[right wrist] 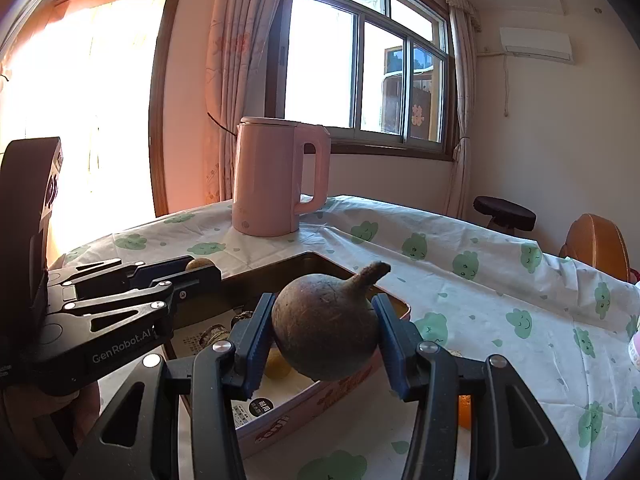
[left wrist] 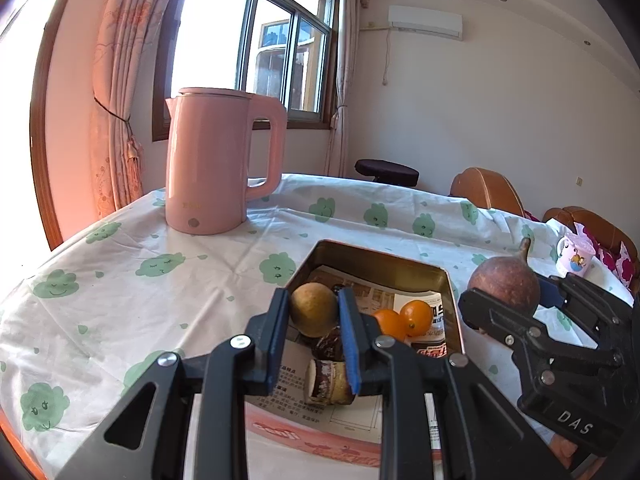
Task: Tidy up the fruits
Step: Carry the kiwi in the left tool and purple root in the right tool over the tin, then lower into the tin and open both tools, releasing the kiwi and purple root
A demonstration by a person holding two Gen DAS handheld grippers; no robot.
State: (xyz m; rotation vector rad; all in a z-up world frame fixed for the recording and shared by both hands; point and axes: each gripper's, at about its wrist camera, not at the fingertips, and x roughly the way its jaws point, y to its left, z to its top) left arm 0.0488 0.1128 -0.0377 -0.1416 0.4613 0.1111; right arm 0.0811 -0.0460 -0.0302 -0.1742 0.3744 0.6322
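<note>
The right gripper (right wrist: 326, 338) has its fingers clamped on a brown fruit (right wrist: 326, 326) with a stem, held over the tin's (left wrist: 372, 258) right rim. The left gripper (left wrist: 314, 312) pinches a yellow-brown fruit (left wrist: 313, 309) above the tin, which sits mid-bench with two oranges (left wrist: 404, 320) inside. Both fruits look firm, round and apt to roll, so gripping across the widest part seems safest.
</note>
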